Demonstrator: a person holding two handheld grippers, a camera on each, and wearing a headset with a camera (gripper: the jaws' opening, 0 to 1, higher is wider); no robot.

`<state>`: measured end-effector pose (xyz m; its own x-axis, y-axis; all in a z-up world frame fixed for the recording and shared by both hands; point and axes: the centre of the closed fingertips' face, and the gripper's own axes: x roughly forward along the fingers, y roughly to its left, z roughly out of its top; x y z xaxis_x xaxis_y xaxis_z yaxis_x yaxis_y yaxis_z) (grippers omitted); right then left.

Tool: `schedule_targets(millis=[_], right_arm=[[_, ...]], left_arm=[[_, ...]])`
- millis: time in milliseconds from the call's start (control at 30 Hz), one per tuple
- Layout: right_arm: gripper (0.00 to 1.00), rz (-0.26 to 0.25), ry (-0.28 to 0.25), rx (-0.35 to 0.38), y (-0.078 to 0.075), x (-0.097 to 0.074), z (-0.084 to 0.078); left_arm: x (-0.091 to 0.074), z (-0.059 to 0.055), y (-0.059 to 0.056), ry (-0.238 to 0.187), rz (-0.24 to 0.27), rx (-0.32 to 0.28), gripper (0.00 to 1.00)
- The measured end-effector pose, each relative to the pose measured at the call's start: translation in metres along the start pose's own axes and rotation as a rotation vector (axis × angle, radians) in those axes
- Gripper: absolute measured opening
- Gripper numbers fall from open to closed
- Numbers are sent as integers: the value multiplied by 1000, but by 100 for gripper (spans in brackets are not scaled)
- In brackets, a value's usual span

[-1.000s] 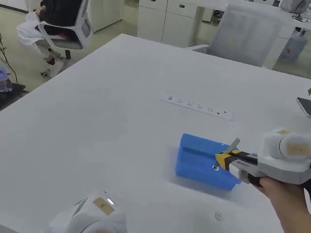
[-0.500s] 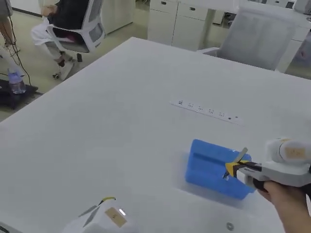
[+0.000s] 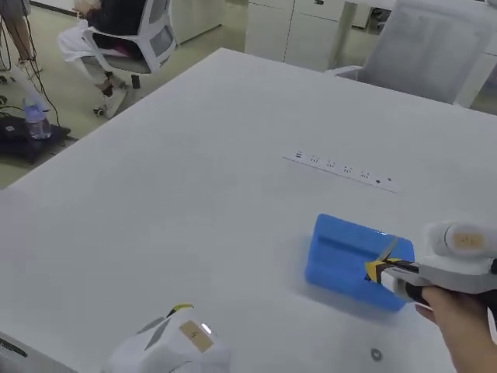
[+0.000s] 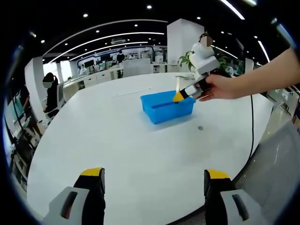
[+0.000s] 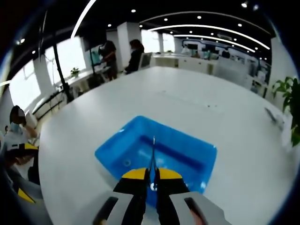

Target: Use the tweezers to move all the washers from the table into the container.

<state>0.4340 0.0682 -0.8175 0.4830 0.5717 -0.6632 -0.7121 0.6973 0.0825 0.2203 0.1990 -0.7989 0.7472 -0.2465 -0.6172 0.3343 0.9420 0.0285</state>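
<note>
The container (image 3: pixel 353 256) sits toward the near right part of the worktop (image 3: pixel 194 179), with a socket strip (image 3: pixel 342 170) behind it, toward the far edge. One washer (image 3: pixel 377 355) lies on the worktop in front of the container, by the near edge; another washer (image 5: pixel 126 163) lies inside, on its floor. My right claw (image 3: pixel 380 270) is over the container's right end, jaws pinched on the tweezers (image 3: pixel 386 250). My left claw (image 4: pixel 154 176), jaws spread, is at the near edge, well left of the container. A chair (image 3: pixel 435 47) stands beyond the far edge.
</note>
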Motion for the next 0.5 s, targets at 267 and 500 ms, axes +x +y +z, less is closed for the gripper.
schedule_targets(millis=[267,500], right_arm=[[3,-3,-4,-16,1,-1,1],[3,-15,-15,32,-3,-3,-2]], left_arm=[[0,0,0,0,1,-3,89],[0,1,1,-3,4,-1,88]])
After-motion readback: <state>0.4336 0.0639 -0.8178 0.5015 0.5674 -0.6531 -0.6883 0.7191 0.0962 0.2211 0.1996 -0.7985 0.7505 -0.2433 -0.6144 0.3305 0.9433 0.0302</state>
